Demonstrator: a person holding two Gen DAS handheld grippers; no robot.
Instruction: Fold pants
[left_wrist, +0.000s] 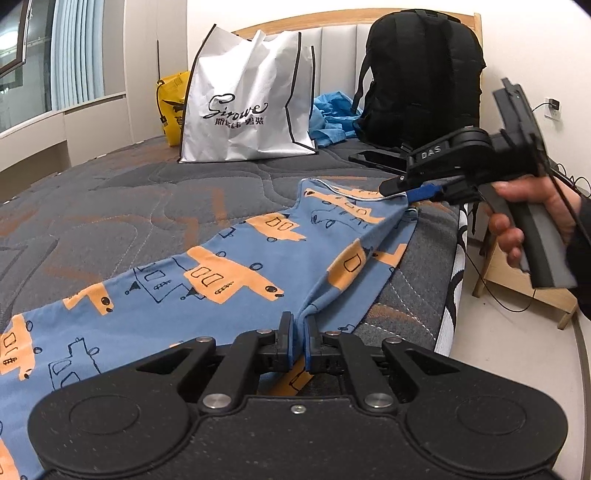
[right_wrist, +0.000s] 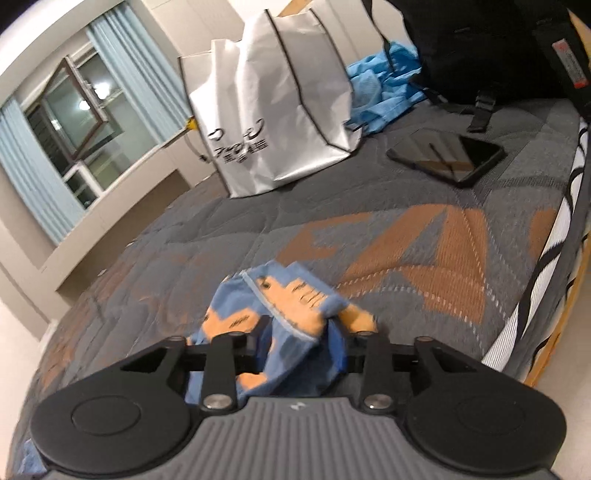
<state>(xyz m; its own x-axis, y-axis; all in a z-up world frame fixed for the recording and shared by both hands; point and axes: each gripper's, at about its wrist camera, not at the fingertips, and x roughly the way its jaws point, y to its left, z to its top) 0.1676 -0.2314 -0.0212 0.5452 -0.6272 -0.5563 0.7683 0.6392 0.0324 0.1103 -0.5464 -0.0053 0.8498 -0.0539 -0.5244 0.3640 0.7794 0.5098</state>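
Left gripper (left_wrist: 300, 338) and right gripper (right_wrist: 301, 341) each pinch the patterned pants (left_wrist: 207, 273); folding barely begun, legs unfolded.

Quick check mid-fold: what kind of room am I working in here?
Most likely a bedroom: the pants lie on a quilted mattress with a padded headboard behind, and a curtained window to one side.

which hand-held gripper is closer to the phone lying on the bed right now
Right. The right hand-held gripper holds the pants at the far corner, just short of the phone. The left hand-held gripper grips the pants nearer the camera, farther from the phone.
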